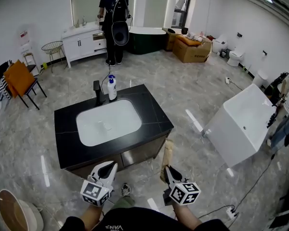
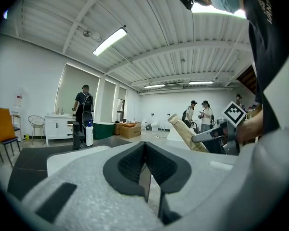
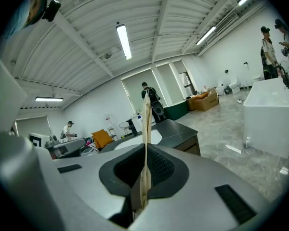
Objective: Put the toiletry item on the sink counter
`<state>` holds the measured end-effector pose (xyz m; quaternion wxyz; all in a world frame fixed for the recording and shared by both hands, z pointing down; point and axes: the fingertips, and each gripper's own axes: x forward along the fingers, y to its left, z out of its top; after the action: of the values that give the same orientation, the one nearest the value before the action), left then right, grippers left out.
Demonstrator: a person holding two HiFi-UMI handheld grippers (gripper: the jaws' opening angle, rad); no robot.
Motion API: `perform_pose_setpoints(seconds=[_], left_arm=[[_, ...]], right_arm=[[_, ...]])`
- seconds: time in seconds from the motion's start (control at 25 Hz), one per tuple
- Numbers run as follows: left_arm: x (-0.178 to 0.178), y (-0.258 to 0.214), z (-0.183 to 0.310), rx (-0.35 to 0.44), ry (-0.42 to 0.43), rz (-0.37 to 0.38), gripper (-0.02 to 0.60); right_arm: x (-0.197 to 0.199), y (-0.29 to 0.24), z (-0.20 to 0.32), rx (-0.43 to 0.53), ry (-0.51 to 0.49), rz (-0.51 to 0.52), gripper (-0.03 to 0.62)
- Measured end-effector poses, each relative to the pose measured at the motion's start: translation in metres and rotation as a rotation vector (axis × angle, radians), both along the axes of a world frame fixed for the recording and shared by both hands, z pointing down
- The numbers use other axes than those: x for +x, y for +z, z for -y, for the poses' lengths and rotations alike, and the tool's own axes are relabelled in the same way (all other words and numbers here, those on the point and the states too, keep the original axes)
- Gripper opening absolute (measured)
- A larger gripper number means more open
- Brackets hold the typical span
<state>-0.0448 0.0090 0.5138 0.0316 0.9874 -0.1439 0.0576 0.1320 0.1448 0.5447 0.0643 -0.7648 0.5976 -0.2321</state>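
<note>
Right gripper (image 1: 168, 171) is clamping a flat beige toiletry tube (image 1: 167, 153). Left gripper (image 1: 108, 169) is sitting clenched and empty, near the black stone sink counter (image 1: 151, 109).

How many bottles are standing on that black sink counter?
1. A white bottle with a blue top stands at the far edge of the counter, just right of the black faucet. None looks hidden.

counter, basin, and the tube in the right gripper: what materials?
Counter: black stone or stone-look slab, low sheen, faint pale streaks.
Basin: white, smooth, glossy; probably ceramic.
Tube: tan, flattened thin between the jaws, so likely soft plastic or laminate; could be paper-faced.
</note>
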Motion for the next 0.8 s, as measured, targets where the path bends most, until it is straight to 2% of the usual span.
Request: perform_pose_setpoints(seconds=[0.52,0.8], left_arm=[[0.059,0.002,0.11,-0.012,0.075,0.01,0.009],[0.075,0.001,0.165,0.003,0.095,0.027,0.009]], right_arm=[[0.052,-0.004,0.111,-0.005,0.056,-0.002,0.012],[0.07,-0.003,0.16,-0.008,0.087,0.002,0.012]])
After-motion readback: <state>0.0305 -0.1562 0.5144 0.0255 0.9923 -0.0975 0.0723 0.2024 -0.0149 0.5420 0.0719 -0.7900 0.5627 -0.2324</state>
